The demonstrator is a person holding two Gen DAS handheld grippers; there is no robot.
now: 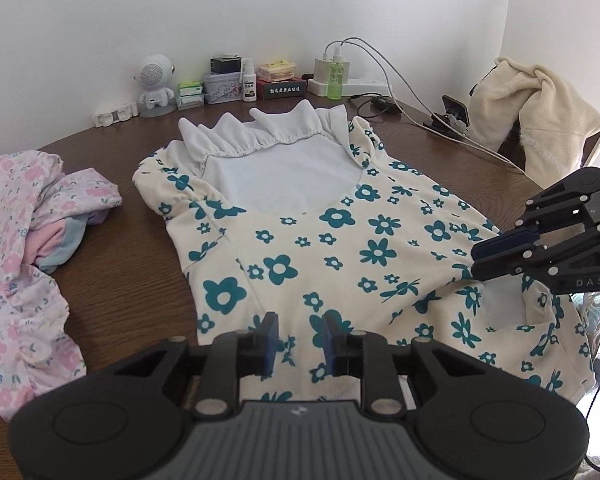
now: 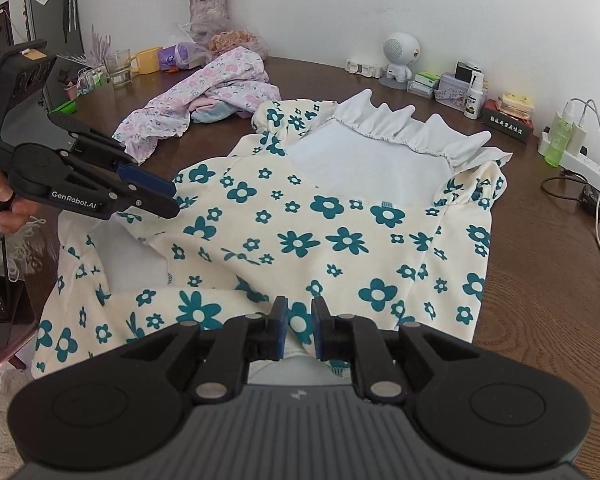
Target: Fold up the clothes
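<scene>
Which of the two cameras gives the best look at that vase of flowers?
The right wrist view: the vase stands at the back of the table by the wall, with its flowers above. The left wrist view does not show it at all.

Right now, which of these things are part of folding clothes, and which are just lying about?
Part of the job:
- flowered garment, spread flat
- pink clothes pile
- left gripper
- right gripper

Just lying about:
- robot figurine
- green bottle
- yellow mug
- flower vase
- charger cables
</scene>
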